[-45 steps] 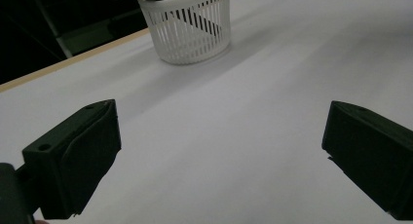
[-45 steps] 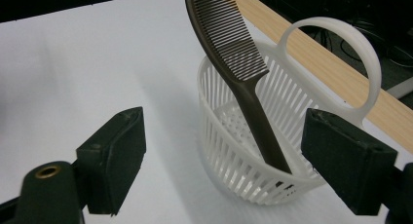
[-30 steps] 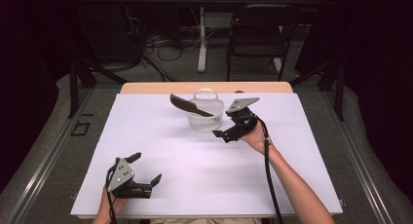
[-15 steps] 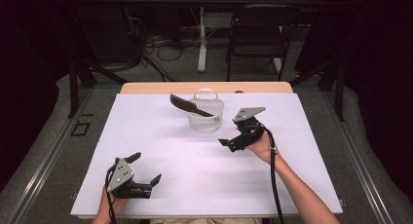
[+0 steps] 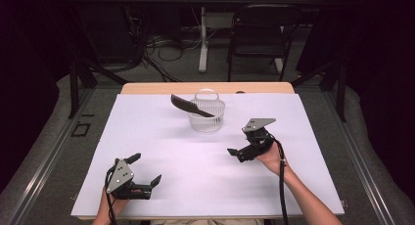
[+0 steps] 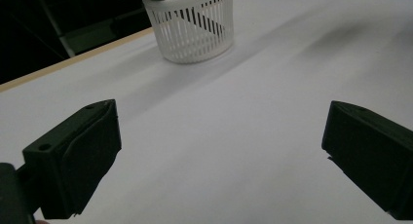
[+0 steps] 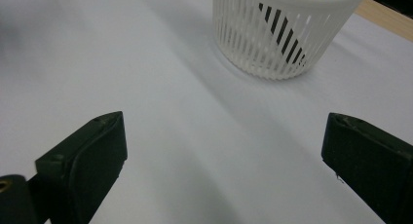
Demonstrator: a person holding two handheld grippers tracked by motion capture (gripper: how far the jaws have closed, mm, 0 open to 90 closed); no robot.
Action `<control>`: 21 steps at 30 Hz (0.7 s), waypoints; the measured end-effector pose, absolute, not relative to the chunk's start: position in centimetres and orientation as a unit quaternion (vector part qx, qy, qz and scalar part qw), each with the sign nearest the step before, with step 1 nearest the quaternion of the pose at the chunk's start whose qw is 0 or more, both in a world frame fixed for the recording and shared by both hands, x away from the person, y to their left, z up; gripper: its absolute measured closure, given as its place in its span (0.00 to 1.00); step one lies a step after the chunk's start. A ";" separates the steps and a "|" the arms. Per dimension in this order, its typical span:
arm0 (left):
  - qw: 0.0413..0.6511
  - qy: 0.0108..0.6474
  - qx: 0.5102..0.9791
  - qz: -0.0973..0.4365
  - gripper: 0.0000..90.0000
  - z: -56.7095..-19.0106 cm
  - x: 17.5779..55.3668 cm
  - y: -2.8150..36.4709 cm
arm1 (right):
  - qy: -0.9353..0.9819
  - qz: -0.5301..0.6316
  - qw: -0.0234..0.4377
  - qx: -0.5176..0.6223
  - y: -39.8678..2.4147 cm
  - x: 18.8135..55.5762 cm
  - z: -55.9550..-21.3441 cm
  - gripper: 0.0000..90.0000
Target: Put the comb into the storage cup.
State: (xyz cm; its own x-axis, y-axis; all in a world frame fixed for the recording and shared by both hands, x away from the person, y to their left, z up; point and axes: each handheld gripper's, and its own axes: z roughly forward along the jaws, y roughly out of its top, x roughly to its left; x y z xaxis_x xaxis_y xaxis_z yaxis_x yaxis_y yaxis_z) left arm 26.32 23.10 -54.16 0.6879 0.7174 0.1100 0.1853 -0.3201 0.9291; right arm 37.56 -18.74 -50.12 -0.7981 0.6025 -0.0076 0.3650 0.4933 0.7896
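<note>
High view: the white slotted basket [image 5: 207, 115] stands upright toward the far middle of the white table sheet [image 5: 147, 137], and a dark knife [image 5: 192, 106] leans in it, one end resting inside against the wall, the other end jutting out over the rim to the left. Through the slats in the right gripper view the dark blade [image 7: 285, 31] shows as a slanted bar inside the basket [image 7: 272, 39], and the left gripper view catches the same basket [image 6: 195, 29] from farther off. The right gripper [image 5: 236, 153] now hangs in front of and to the right of the basket, clearly apart from it, jaws spread wide with nothing between them; a second ago it sat close beside the basket rim, so it has drawn back toward the person. That reads as a release done: the knife looks deposited and the hand is clearing away. The left gripper [image 5: 145, 169] rests low near the front left of the sheet, jaws likewise spread and empty, unmoved across the pictures. Beyond the table stand a dark chair [image 5: 259, 34] and loose floor cables [image 5: 147, 44]
</note>
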 end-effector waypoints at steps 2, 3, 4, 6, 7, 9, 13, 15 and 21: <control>0.503 0.293 0.769 0.264 0.01 -54.2 26.3 23.1 | 0.852 0.414 0.143 0.286 -19.0 37.1 -50.3 0.03; 0.503 0.292 0.769 0.264 0.01 -54.2 26.3 23.0 | 0.851 0.416 0.144 0.286 -19.2 36.9 -50.4 0.03; 0.503 0.293 0.769 0.264 0.01 -54.2 26.3 23.0 | 0.851 0.416 0.144 0.288 -19.2 36.8 -50.4 0.03; 0.503 0.293 0.769 0.264 0.01 -54.2 26.3 23.0 | 0.851 0.415 0.145 0.288 -19.5 36.3 -50.5 0.03; 0.503 0.293 0.769 0.263 0.01 -54.2 26.3 23.0 | 0.850 0.415 0.145 0.289 -19.5 36.2 -50.6 0.03; 0.504 0.293 0.769 0.264 0.01 -54.2 26.3 23.0 | 0.851 0.412 0.148 0.290 -19.7 35.8 -50.7 0.02; 0.502 0.292 0.770 0.265 0.01 -54.1 26.3 23.1 | 0.851 0.410 0.149 0.293 -20.0 35.1 -51.0 0.02; 0.501 0.293 0.770 0.266 0.01 -54.1 26.3 23.1 | 0.851 0.410 0.148 0.294 -20.2 34.8 -51.1 0.01; 0.503 0.292 0.769 0.265 0.01 -54.2 26.3 23.0 | 0.849 0.410 0.154 0.295 -21.0 33.6 -51.5 0.01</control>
